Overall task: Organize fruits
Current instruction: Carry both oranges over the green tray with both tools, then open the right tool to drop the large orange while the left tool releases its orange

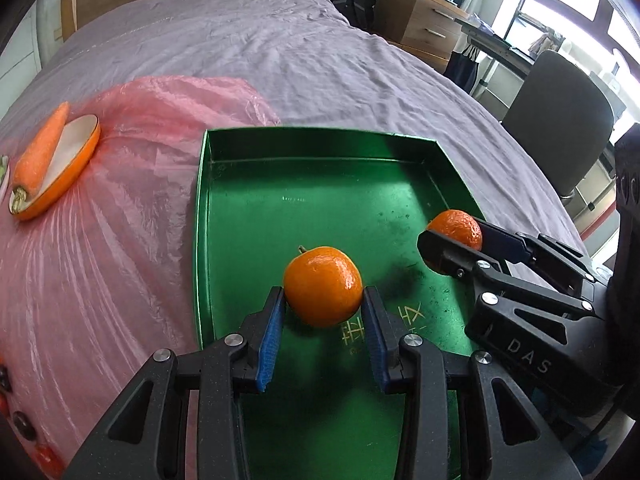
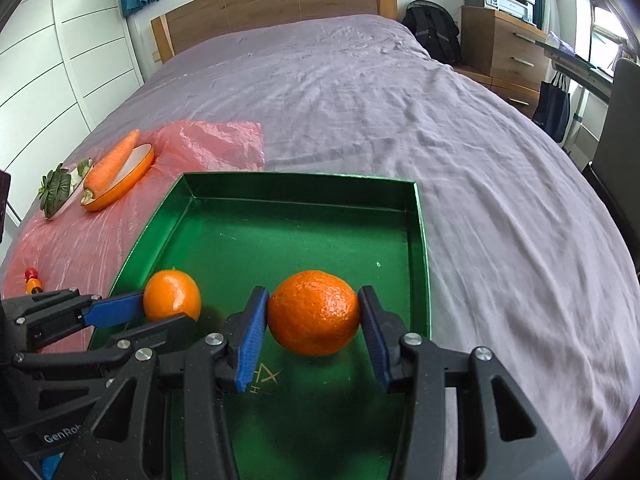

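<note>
Meanwhile, in the left wrist view your left gripper (image 1: 323,300) clenched a smooth mandarin (image 1: 322,285) over the green tray (image 1: 320,140), lilac bedsheet (image 1: 280,52) filling the upper frame. In the right wrist view your right gripper (image 2: 314,312) grasped a dimpled orange (image 2: 314,312) lower centre, wooden headboard (image 2: 276,4) at top.

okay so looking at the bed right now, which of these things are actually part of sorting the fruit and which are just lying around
Part of the job:
- smooth orange in the left gripper
- bumpy orange in the right gripper
- green tray under both

Just lying around:
- carrot on its orange dish
- leafy greens
- pink plastic sheet
- backpack
</note>
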Available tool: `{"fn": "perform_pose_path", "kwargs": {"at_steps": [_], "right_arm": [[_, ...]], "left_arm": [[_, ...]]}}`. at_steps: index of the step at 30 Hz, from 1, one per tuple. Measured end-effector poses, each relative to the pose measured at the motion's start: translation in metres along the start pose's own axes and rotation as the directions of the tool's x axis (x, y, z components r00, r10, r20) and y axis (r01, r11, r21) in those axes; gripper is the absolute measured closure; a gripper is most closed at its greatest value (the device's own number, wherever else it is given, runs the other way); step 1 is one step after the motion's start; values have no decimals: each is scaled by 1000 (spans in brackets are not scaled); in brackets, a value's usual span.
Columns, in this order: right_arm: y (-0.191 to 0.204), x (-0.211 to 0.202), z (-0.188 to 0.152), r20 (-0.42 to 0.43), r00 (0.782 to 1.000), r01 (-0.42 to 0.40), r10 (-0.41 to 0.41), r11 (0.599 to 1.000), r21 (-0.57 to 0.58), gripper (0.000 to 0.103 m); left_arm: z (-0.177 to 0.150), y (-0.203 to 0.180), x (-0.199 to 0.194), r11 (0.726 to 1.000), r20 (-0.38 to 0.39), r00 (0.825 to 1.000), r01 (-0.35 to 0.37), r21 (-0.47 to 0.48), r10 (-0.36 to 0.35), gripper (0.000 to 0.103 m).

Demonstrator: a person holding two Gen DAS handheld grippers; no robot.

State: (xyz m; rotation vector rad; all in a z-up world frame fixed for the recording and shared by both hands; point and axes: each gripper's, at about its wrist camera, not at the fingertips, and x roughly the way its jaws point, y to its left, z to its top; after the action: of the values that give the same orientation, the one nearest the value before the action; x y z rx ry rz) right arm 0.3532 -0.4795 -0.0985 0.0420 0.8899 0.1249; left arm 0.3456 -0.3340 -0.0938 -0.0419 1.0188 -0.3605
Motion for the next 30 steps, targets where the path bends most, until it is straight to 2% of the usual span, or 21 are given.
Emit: {"fn": "perform_pose_path", "kwargs": {"at_steps": [6, 13, 15, 20, 23, 30], "right_arm": [[-8, 11, -5, -32, 999, 13, -12, 1000, 14, 18], [-8, 14, -7, -32, 999, 10, -9, 1000, 9, 16], [-8, 16, -9, -45, 999, 3, -2, 1000, 3, 8], [-1, 22, -12, -62, 998, 10, -13, 999, -41, 7], [-1, 23, -12, -67, 998, 20, -23, 999, -46, 2], [6, 26, -13, -70, 997, 32, -39, 996, -87, 1]], "left_arm": [[-4, 5, 4, 1000, -2, 1000, 1, -28, -1, 69], [-10, 12, 7, 998, -8, 1000, 9, -67, -10, 67], [-12, 12, 7, 998, -3, 1000, -3, -70, 2, 67], [-17, 9, 4, 996, 2, 1000, -27, -81, 27, 67], [-21, 11, 1, 994, 12, 999, -41, -102, 43, 67], [-28, 12, -3, 987, 20, 997, -75, -144, 79, 67]]}}
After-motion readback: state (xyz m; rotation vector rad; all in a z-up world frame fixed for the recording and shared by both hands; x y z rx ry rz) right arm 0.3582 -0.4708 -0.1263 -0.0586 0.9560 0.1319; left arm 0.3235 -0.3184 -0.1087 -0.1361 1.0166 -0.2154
